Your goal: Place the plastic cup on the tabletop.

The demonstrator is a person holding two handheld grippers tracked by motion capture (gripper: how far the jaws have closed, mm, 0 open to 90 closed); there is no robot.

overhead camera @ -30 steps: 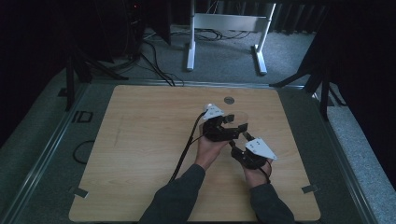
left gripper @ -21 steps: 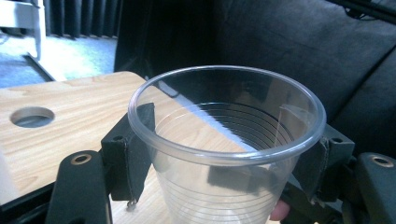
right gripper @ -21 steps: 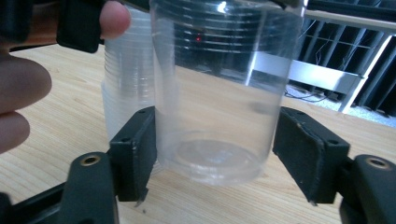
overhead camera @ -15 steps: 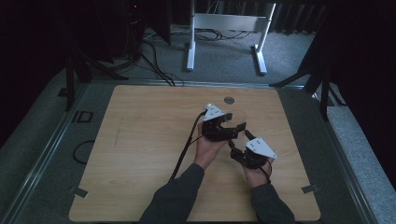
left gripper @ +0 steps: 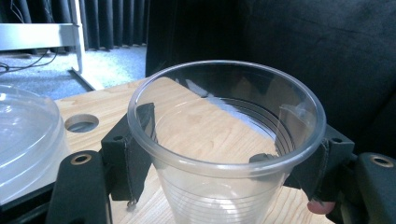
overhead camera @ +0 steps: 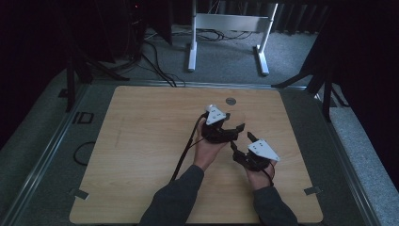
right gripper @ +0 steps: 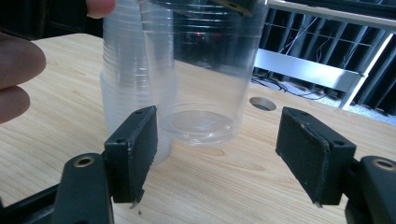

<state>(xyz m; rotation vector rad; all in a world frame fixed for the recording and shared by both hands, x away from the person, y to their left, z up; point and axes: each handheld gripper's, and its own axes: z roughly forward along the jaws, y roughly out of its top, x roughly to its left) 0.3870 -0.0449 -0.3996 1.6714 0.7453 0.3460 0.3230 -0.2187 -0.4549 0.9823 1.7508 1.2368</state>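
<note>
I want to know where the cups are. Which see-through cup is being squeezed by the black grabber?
The single clear cup is gripped at its rim by the left gripper. The stack of cups stands beside it on the table, with no jaws pressing it.

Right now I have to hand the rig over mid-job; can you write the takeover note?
Left gripper: shut on a clear plastic cup just under its rim, upright, its base off the wooden table.
Right gripper: jaws just opened, nothing between them, facing the cup.
Stack of clear cups: on the table beside the held cup.
Done: one cup is apart from the stack.
Left: probably set it down.
</note>
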